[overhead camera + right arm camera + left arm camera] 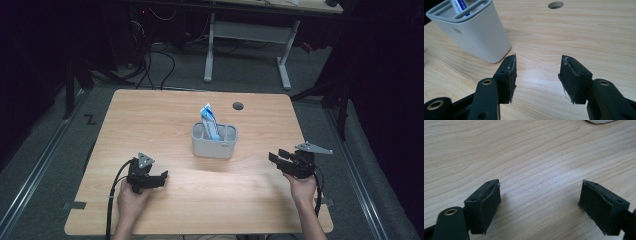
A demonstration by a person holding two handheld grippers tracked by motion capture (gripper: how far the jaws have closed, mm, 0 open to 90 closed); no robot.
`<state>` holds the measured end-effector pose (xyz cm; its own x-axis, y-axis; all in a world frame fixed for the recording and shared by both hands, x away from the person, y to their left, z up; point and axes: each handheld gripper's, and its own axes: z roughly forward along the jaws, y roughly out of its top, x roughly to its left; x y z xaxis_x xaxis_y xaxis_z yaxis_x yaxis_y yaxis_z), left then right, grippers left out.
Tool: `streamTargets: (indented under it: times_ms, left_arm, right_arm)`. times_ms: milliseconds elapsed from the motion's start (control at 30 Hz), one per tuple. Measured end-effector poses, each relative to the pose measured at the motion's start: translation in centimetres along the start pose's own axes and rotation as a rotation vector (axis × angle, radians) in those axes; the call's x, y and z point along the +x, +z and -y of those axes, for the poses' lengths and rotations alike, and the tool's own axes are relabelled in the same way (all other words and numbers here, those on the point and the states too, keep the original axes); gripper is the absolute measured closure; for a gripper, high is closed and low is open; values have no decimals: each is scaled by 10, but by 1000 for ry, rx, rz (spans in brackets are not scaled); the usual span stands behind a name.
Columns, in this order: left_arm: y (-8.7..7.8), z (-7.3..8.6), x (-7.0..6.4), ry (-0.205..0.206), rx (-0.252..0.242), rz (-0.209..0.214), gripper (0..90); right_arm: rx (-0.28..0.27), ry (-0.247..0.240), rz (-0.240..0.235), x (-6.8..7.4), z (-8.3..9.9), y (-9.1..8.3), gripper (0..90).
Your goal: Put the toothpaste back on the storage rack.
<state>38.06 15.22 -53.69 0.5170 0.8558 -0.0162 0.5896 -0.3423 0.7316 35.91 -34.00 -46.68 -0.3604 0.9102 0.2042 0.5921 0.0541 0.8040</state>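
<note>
Both grippers, left gripper point(161, 176) and right gripper point(276, 155), sat wide and empty. Ahead of my right one stood the grey plastic compartment holder point(477, 37), keeping a blue-and-white tube point(210, 122) upright on the wooden worktop point(150, 120).

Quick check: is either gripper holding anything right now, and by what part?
Nothing is held. The left gripper and the right gripper both have open jaws with bare table between them. The blue-and-white tube stands in the holder, untouched.
</note>
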Motion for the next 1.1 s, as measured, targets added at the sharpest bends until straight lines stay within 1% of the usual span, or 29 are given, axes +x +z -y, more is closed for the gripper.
streamTargets:
  times_ms: [67,133,200,333,467,500,667,767,800,1100]
  left_arm:
    - [0,0,0,1,1,-1,175]
    - [0,0,0,1,1,-1,175]
    - [0,0,0,1,1,-1,175]
    - [0,0,0,1,1,-1,175]
    - [0,0,0,2,1,-1,175]
    - [0,0,0,2,1,-1,175]
    - [0,0,0,1,1,-3,174]
    - [0,0,0,1,1,-3,175]
    - [0,0,0,1,1,-3,174]
    - [0,0,0,1,1,-3,175]
  right_arm:
    - [33,-24,8,2,2,7,474]
    - [46,-47,10,4,2,12,474]
    - [51,-55,11,6,3,18,474]
    - [48,-67,14,7,4,24,474]
    - [51,-67,17,7,7,32,474]
    - [52,-61,19,8,9,34,473]
    - [57,-66,35,6,14,46,468]
    - [60,-61,39,6,15,50,466]
    - [66,-68,44,6,16,52,464]
    - [80,-67,70,4,21,57,454]
